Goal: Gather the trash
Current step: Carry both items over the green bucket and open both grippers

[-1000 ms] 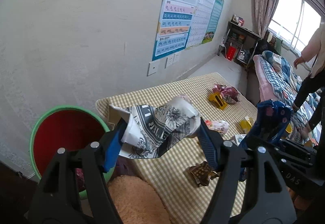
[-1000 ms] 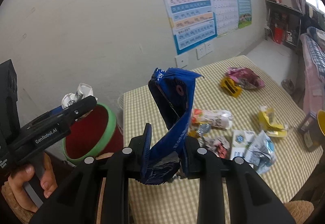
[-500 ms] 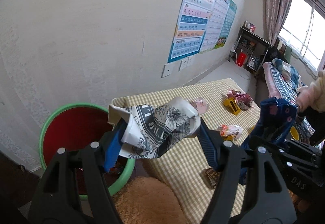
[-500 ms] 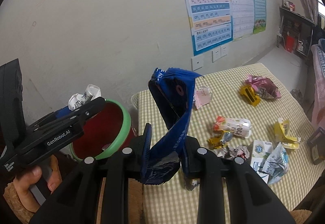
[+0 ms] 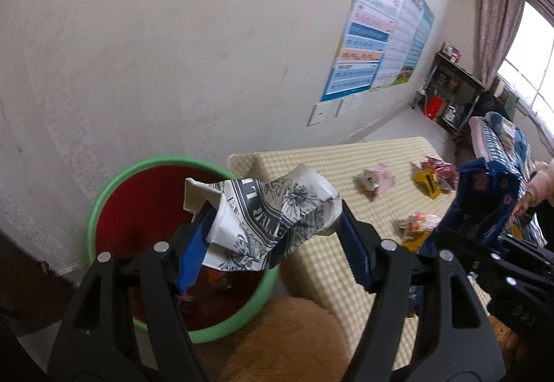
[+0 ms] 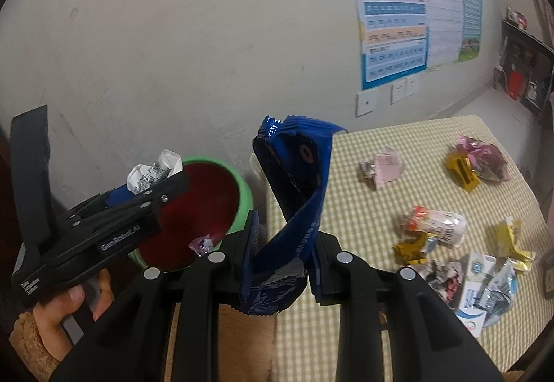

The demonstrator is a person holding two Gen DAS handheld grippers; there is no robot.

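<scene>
1. Left gripper (image 5: 273, 243): fingers (image 5: 194, 243) spread wide but clamping crumpled b/w printed paper (image 5: 263, 209), held over the red bin (image 5: 138, 195) w/ green rim.
2. Right gripper (image 6: 282, 243): fingers nearly together, pinching blue wrapper (image 6: 294, 195), upright, just beside bin rim.
3. More trash scattered on checked surface (image 6: 346, 195); bin sits by its corner, against the wall.

left tool (image 5: 273, 240) clamped, right tool (image 6: 284, 259) clamped
</scene>
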